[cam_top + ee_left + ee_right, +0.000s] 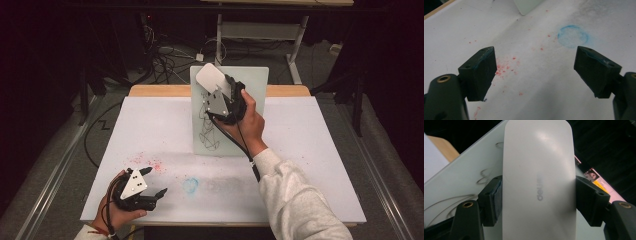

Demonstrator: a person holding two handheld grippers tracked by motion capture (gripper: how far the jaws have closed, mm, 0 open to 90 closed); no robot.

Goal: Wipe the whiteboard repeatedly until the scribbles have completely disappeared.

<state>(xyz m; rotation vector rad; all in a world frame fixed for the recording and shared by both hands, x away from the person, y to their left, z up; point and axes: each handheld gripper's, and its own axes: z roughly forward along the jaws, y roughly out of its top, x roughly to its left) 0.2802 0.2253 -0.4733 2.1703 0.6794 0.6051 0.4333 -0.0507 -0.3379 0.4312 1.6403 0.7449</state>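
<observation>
The white paper-covered table (pixel 310 150) carries a pale rectangular glass drawing board (pixel 255 85), marked with black scribbles and lying at its far middle. Over the board's upper part, the right gripper (pixel 220 87) grips a white rounded plastic eraser (pixel 539 182), jaws pressed against both of its long sides. The left gripper (pixel 150 182) rests at the near left edge, jaws wide apart and empty, near red specks (pixel 506 67) and a blue chalk ring (pixel 573 36).

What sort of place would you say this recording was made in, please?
Probably a lab or workshop recording station: a white-covered table stained with red and blue marks, tangled cables on the floor behind, dark surroundings, and a small whiteboard being wiped with an eraser in the right claw.
</observation>
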